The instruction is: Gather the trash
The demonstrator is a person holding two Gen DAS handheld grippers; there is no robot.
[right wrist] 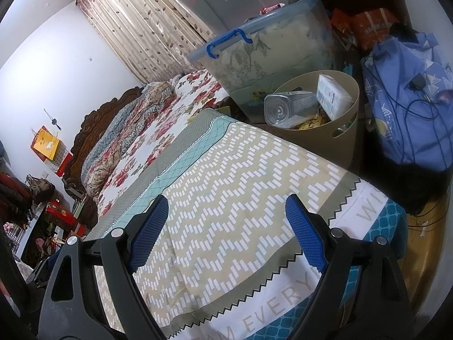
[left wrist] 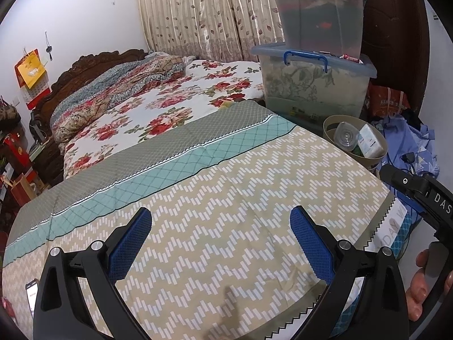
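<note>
A tan waste bin [right wrist: 344,138] stands on the floor off the bed's far right corner; it also shows in the left wrist view [left wrist: 328,124]. Inside lie a clear plastic bottle [right wrist: 288,109] and a white tissue pack [right wrist: 332,96]. The bottle [left wrist: 346,138] and pack [left wrist: 369,141] show in the left wrist view too. My left gripper [left wrist: 220,243] is open and empty above the zigzag bedspread [left wrist: 226,198]. My right gripper [right wrist: 226,229] is open and empty above the bedspread's near corner [right wrist: 240,184], short of the bin. The right gripper's body [left wrist: 424,198] shows at the left view's right edge.
Stacked clear storage boxes [right wrist: 254,48] stand behind the bin. A blue bag with cables [right wrist: 407,107] lies to its right. A floral quilt and pillows [left wrist: 158,96] cover the far bed. A phone [left wrist: 31,294] lies at the bed's left edge.
</note>
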